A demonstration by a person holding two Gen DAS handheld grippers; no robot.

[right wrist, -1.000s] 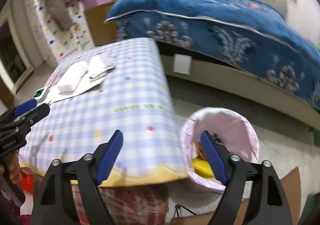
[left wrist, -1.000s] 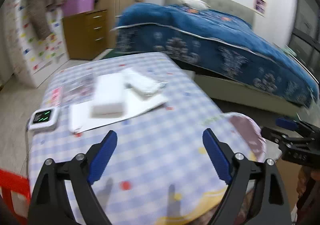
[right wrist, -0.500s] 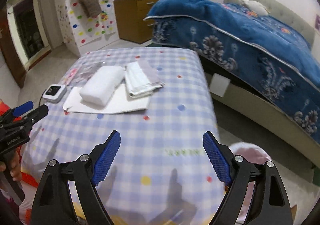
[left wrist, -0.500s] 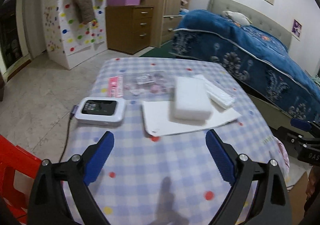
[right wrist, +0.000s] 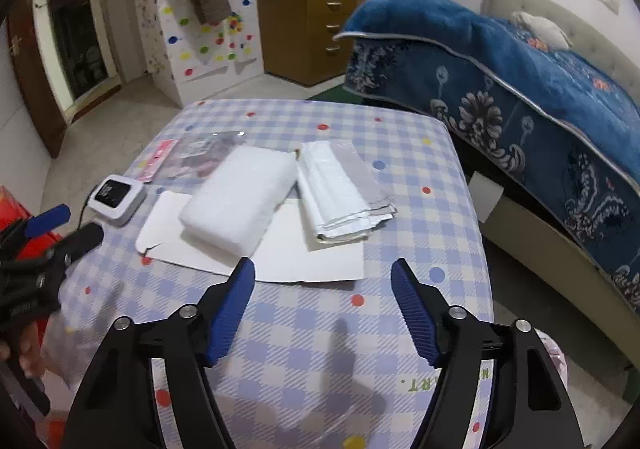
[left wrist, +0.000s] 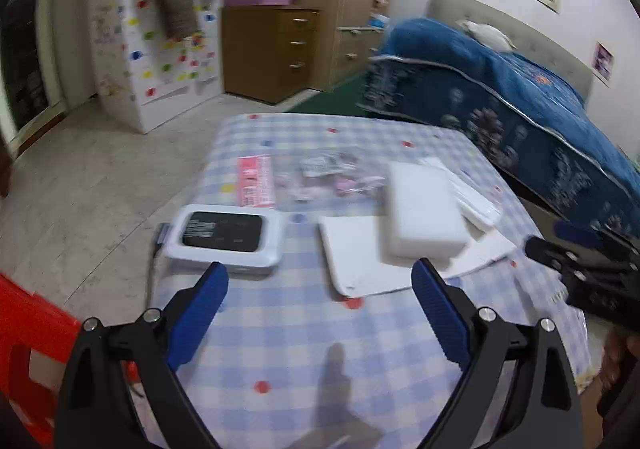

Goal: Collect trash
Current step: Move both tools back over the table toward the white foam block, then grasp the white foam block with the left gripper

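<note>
Left tongs (left wrist: 320, 281) stand wide apart and empty above the checked worktop (left wrist: 304, 333). Right tongs (right wrist: 322, 279) have just been closing, nothing between them, pads clear. Trash lies mid-worktop: white foam block (right wrist: 240, 199) on a paper sheet (right wrist: 312, 257), folded plastic bags (right wrist: 340, 193) beside it.

Both wrist views downward over shared table (left wrist: 304, 333)

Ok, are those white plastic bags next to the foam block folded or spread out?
Folded. The white bags lie as a flat layered stack, edges showing at the near end, beside the foam block.
</note>
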